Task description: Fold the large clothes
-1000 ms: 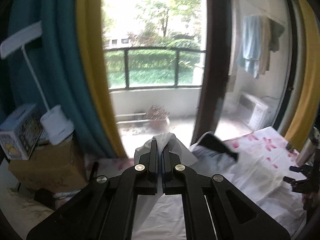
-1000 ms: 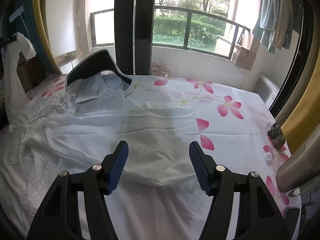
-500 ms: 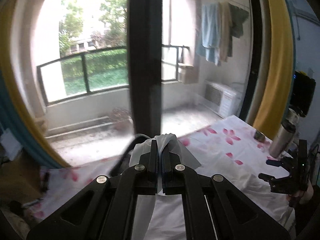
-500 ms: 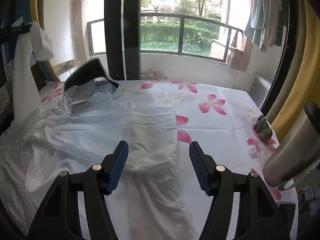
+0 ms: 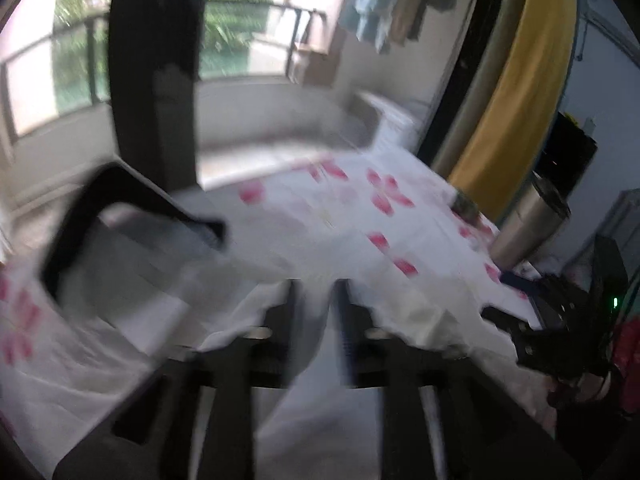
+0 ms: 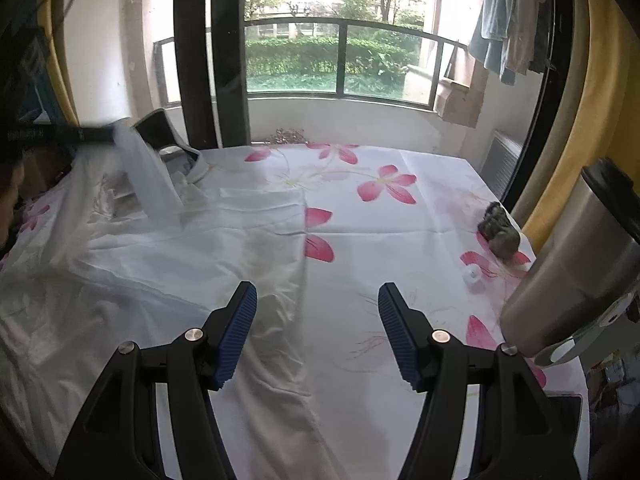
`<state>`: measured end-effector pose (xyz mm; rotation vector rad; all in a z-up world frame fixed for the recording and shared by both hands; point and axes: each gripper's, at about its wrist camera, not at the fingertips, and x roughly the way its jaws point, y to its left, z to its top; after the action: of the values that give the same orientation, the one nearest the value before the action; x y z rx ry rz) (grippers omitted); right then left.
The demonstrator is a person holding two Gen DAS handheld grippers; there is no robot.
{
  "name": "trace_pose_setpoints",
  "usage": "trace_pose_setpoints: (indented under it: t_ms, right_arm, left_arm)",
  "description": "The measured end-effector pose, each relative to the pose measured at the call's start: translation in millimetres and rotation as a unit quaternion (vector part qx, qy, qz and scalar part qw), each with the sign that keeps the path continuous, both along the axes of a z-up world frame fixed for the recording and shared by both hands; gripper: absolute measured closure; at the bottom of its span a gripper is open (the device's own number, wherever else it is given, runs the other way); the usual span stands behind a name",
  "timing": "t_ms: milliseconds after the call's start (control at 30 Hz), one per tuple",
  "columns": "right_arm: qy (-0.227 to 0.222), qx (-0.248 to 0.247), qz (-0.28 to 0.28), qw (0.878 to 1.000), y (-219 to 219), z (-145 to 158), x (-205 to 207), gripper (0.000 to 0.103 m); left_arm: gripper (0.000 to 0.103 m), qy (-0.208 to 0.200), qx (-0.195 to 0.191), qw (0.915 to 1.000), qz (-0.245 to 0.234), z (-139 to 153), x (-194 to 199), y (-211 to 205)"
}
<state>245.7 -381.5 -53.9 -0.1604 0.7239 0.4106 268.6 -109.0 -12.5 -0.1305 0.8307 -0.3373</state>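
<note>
A large white garment (image 6: pixel 160 264) lies spread over the left half of a bed (image 6: pixel 400 240) covered in a pink-flowered sheet. The left tool (image 5: pixel 314 312), blurred, has just been opening; a strip of the cloth, a sleeve perhaps, sits between its parted jaws, seemingly let go after being carried inward from the bed's left edge. That fold looks laid. The right tool (image 6: pixel 318 332) hovers open and empty over the near edge. The bed's right half is mostly bare; a steel flask (image 6: pixel 572 280) stands near the right edge.
</note>
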Motion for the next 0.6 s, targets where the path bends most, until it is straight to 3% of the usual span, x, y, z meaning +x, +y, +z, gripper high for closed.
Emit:
trace_pose_setpoints:
  t_ms: [33,167,267,367,467,600]
  right_arm:
    - [0.003,-0.002,-0.003,1.000,-1.3,-0.8,1.8,0.040]
    - [0.009,-0.015,-0.006,1.000,-1.6,-3.2,7.6,0.040]
    - [0.012,-0.024,0.002,1.000,4.2,-2.9,14.0,0.040]
    - [0.012,-0.027,0.018,0.999,18.3,-0.8,24.5,0.040]
    - [0.018,-0.017,0.046,0.999,41.3,0.5,37.2,0.040]
    - [0.035,-0.010,0.104,0.994,85.0,-5.3,53.7,0.040]
  left_arm:
    - [0.050,0.010,-0.008,0.9999,-0.011,-5.6,-2.7,-3.6]
    - [0.049,0.021,-0.023,0.9991,-0.028,-12.2,-33.7,12.6]
    - [0.049,0.023,-0.017,0.9996,0.004,-15.0,-60.5,51.3]
    - [0.049,0.031,0.019,0.9970,0.068,-24.7,-86.8,102.4]
    - [0.049,0.051,0.012,0.9919,0.116,-42.9,-110.0,149.0]
    - [0.049,0.077,0.000,0.9884,0.131,-66.7,-126.1,174.5]
